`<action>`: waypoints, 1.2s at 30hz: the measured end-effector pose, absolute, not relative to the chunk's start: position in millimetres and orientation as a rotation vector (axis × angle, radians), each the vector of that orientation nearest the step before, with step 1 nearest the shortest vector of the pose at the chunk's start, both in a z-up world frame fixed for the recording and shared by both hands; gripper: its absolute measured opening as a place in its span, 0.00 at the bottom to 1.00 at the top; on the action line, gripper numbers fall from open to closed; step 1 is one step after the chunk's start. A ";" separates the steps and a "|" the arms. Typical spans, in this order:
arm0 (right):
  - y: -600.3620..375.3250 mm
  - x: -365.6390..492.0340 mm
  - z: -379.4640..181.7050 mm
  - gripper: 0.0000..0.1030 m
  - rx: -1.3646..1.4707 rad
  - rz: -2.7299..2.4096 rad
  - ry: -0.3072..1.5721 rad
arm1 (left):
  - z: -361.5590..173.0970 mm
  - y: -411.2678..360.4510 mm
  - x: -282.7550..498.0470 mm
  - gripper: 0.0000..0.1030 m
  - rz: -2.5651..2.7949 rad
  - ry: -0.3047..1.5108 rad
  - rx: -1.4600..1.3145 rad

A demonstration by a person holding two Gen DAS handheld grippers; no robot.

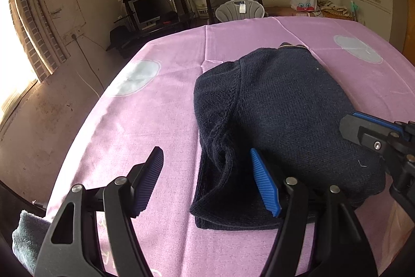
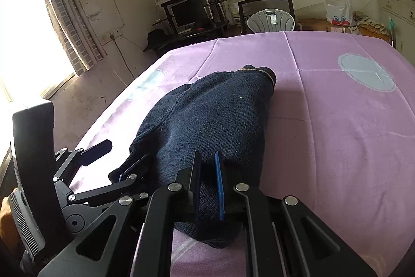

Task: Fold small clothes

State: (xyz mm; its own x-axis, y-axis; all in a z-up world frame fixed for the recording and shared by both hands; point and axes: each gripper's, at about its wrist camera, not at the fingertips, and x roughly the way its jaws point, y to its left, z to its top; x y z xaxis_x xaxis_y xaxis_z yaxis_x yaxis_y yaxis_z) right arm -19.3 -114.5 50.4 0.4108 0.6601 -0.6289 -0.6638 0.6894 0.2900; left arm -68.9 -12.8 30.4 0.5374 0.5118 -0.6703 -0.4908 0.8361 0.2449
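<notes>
Navy knit sweater (image 1: 285,116) lies bunched on pink tablecloth (image 1: 155,121). Left gripper (image 1: 207,178) spread wide at its near-left edge; right gripper (image 2: 208,188) pinching near hem. Risk: one-sided lift may drag the bundle, undoing folds.

A dark navy knitted sweater (image 1: 282,108) with a thin tan line at its far edge lies on a pink-lilac tablecloth (image 1: 160,121) printed with pale grey-blue round patches, and both black grippers, left (image 1: 207,181) and right (image 2: 207,188), carry ribbed blue pads
</notes>
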 end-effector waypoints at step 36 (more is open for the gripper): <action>-119.3 -12.6 51.3 0.33 0.054 0.860 0.834 | 25.3 57.7 -72.0 0.67 0.422 0.870 -0.386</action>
State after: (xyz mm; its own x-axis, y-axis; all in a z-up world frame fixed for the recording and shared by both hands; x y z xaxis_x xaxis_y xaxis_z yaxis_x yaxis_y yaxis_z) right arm -12.6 -119.3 51.3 0.3644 0.6884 -0.6271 -0.6483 0.6710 0.3598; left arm -72.0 57.7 25.3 0.5736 0.1963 -0.7953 -0.5029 0.8508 -0.1528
